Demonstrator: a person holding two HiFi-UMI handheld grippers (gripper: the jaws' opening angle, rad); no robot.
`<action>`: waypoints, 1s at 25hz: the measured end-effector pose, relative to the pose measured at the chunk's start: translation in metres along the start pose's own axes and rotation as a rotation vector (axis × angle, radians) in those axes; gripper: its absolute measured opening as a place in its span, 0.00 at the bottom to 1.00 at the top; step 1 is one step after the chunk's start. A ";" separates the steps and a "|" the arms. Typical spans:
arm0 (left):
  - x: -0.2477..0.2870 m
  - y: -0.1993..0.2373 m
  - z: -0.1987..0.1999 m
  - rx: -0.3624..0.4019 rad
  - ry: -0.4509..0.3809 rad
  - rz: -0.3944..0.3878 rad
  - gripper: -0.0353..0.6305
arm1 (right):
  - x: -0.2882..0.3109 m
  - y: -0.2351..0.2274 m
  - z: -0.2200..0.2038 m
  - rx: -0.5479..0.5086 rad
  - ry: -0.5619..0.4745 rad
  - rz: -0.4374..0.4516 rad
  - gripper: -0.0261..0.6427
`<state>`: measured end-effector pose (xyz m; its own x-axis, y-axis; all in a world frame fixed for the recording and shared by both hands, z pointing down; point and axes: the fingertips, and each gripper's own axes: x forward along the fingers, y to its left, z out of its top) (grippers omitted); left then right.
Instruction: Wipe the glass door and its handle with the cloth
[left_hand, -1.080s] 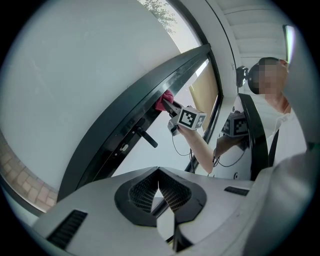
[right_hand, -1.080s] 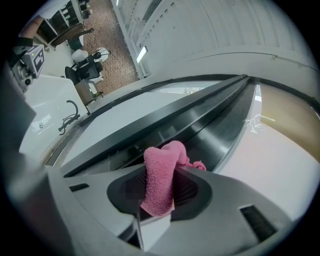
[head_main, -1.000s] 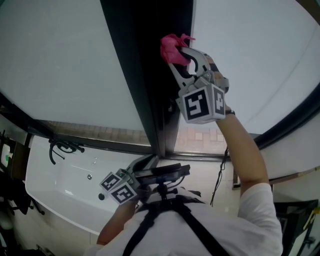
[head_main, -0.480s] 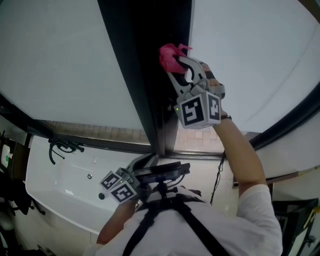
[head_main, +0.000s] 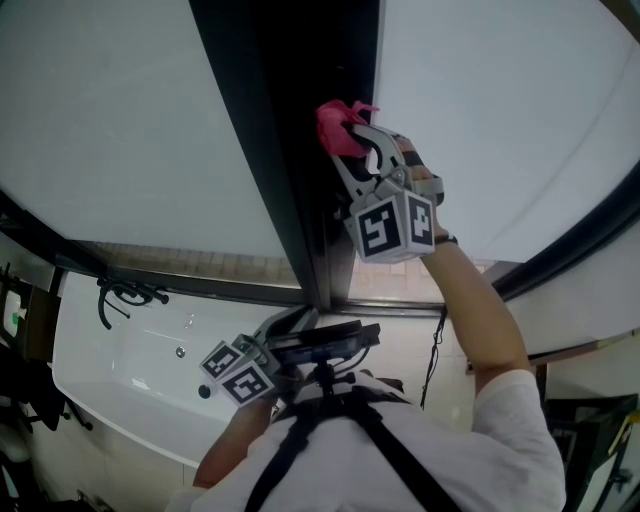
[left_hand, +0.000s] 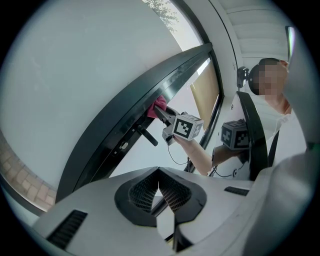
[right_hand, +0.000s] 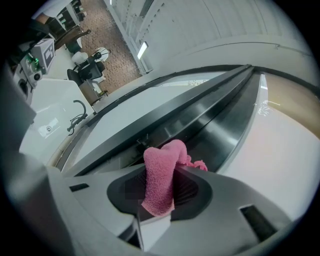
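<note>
**Pink cloth at the door frame, with a thin grip as the weak point**

The right gripper (head_main: 352, 140) is clamped on the pink cloth (head_main: 336, 122), its jaws closed round a folded strip. It holds the cloth up at the dark door frame (head_main: 285, 170), beside the glass (head_main: 500, 110). Contact looks likely but cannot be confirmed. The left gripper (left_hand: 159, 192) sits low by the person's chest, jaws together on nothing. Only a narrow fold is pinched, so a hard drag along the frame could tug it loose. Little cloth stands past the tips, so bare jaw might scrape the glass. The handle (left_hand: 146, 136), lower down, could snag the cloth.
</note>
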<state>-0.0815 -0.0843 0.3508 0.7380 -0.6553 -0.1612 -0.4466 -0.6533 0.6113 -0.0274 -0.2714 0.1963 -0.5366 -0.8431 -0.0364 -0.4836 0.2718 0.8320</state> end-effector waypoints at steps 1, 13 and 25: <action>0.000 -0.001 0.000 0.000 0.001 0.000 0.04 | 0.000 0.001 -0.001 0.001 0.002 0.003 0.20; -0.001 -0.003 -0.003 0.001 0.006 0.002 0.04 | -0.002 0.022 -0.014 0.063 0.033 0.031 0.20; -0.002 -0.012 -0.009 0.006 -0.001 0.003 0.04 | -0.006 0.040 -0.029 0.092 0.084 0.096 0.20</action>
<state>-0.0734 -0.0721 0.3505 0.7362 -0.6575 -0.1605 -0.4516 -0.6539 0.6070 -0.0238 -0.2689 0.2456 -0.5257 -0.8459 0.0903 -0.4962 0.3911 0.7752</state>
